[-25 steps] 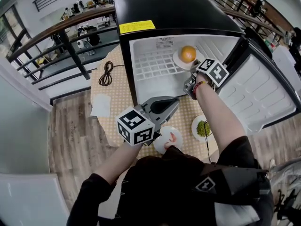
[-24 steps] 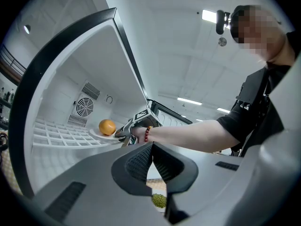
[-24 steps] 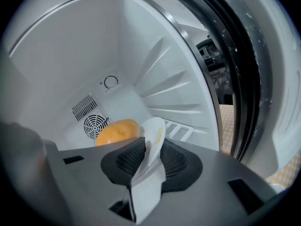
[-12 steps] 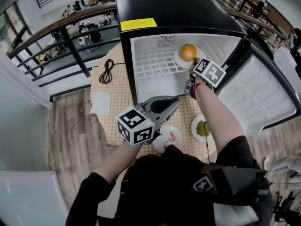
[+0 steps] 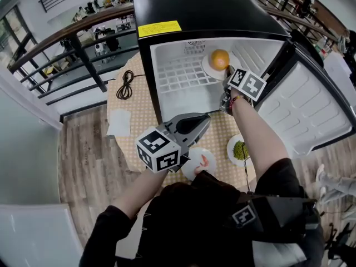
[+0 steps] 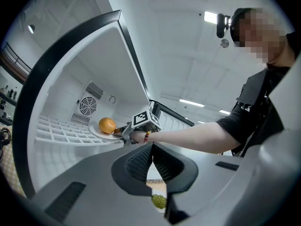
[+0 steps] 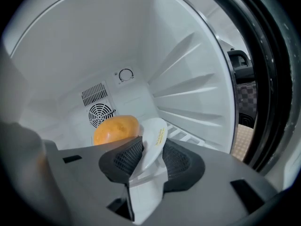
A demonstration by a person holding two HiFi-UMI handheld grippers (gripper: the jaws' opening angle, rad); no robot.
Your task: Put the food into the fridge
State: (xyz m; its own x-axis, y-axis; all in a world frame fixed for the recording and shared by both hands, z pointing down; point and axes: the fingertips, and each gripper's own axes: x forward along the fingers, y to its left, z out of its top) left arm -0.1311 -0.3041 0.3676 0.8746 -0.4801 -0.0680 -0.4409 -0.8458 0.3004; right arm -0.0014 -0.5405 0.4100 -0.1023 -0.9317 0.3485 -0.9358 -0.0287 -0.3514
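Observation:
An orange [image 5: 219, 58] [image 7: 115, 129] lies on a white plate [image 5: 207, 69] [image 7: 157, 135] on the wire shelf inside the open black fridge [image 5: 211, 15]. My right gripper [image 5: 226, 80] [image 7: 151, 147] reaches into the fridge at the plate's near rim. Its jaws are opening, and the rim stands between the pads. My left gripper [image 5: 203, 121] [image 6: 151, 147] hovers in front of the fridge, shut and empty. Under it, one plate of shrimp [image 5: 200, 163] and another of green food [image 5: 240, 151] [image 6: 159, 201] sit on the table.
The fridge door [image 5: 311, 110] hangs open to the right. The fridge stands on a round table with a dotted cloth [image 5: 125, 115]. A coiled black cable [image 5: 127, 87] and a white paper [image 5: 119, 123] lie on its left side. Railings run behind.
The plate with the orange sits a little deeper in the fridge than a second ago. The right gripper stays at its rim. The left gripper has hardly moved.

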